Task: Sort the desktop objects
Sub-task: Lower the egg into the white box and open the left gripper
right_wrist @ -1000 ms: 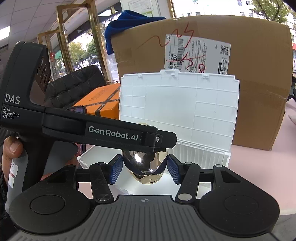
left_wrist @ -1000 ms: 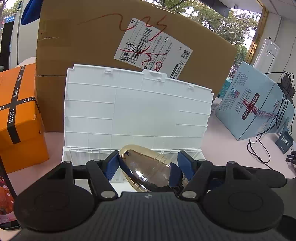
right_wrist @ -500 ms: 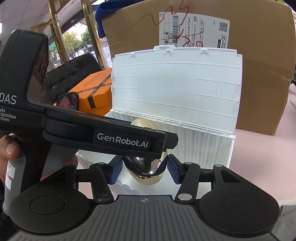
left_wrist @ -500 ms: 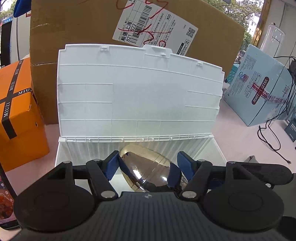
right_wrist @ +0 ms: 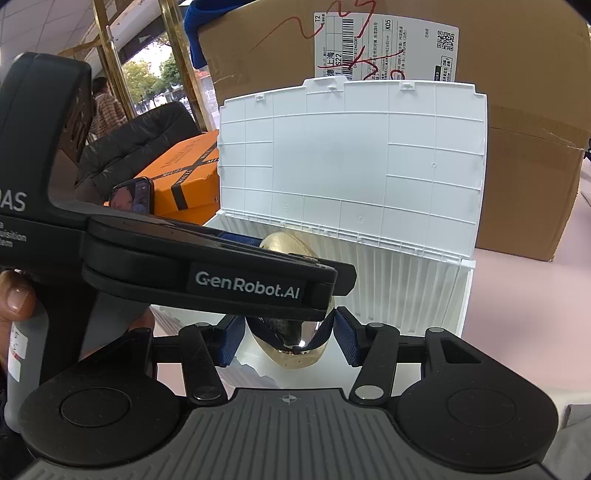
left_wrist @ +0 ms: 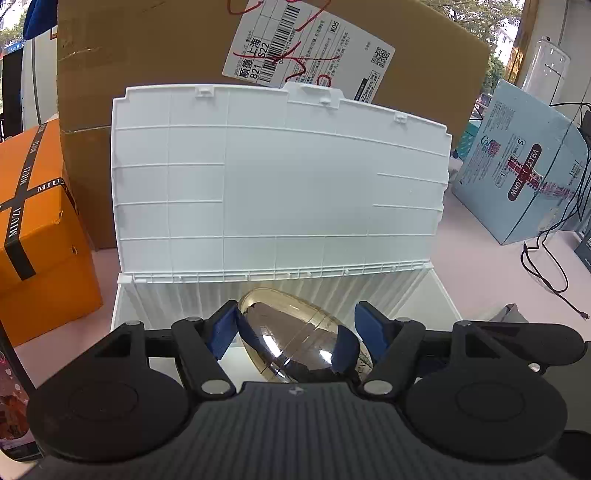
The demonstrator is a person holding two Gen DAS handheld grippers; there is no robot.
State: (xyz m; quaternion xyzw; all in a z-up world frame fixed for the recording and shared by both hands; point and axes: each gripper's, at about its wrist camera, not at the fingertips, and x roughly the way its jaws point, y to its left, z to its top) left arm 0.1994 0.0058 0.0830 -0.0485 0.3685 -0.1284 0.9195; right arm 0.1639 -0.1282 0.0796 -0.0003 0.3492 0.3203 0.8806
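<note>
While the gold egg [left_wrist: 295, 339] is clamped by the left gripper [left_wrist: 291, 332] above the open white storage box [left_wrist: 424, 284], release is judged pending; right gripper [right_wrist: 288, 332] jaws: indeterminate.

A large brown cardboard carton [left_wrist: 155, 55] fills the background, with a white shipping label [left_wrist: 308, 44] stuck to its face — barcode, printed characters and a loose red scribble across it. To its left sits an orange gift box [left_wrist: 33, 221] wrapped in a crossed black ribbon printed "MIUZI". On the other side a pale blue box [left_wrist: 517, 177] leans on the pinkish tabletop [left_wrist: 476, 266], and thin black cables [left_wrist: 546, 258] trail across the surface near it. In the right wrist view a blue cloth [right_wrist: 194, 33] lies on top of the carton, a dark padded chair [right_wrist: 136, 144] stands behind the orange box — gold-coloured door frames [right_wrist: 110, 59] rise further back.
</note>
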